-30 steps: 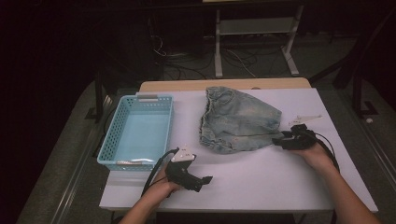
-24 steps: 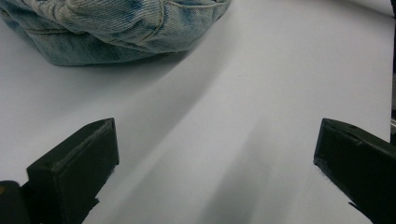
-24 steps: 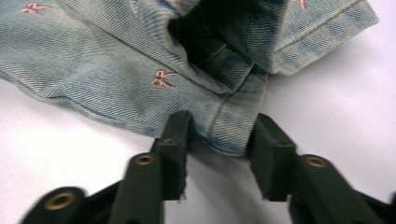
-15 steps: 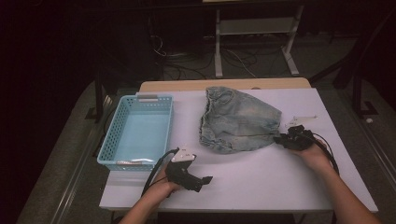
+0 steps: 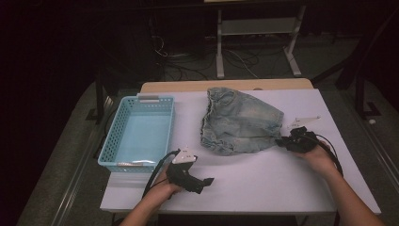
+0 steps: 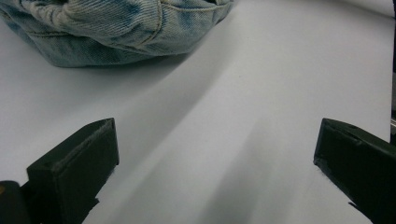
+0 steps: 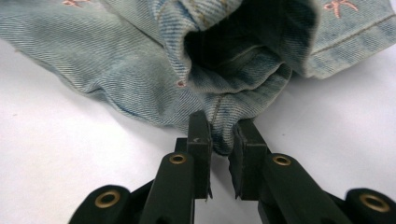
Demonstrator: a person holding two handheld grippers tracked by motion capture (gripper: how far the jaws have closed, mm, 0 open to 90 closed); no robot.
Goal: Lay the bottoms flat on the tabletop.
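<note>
Right gripper [image 7: 219, 140] pinching the denim shorts [image 7: 205, 60], jaws just been closing.
We'd worry the thin bite slips (seemingly edge only); left gripper [image 6: 215, 163] gapes idle.

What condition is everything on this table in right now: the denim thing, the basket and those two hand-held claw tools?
Denim garment: crumpled in a heap on the white table, one edge pinched.
Right gripper: jaws have just been closing and are now shut on a fold of the denim.
Left gripper: jaws wide open, nothing between them, short of the denim.
Blue basket: upright beside the denim, looks empty.
</note>
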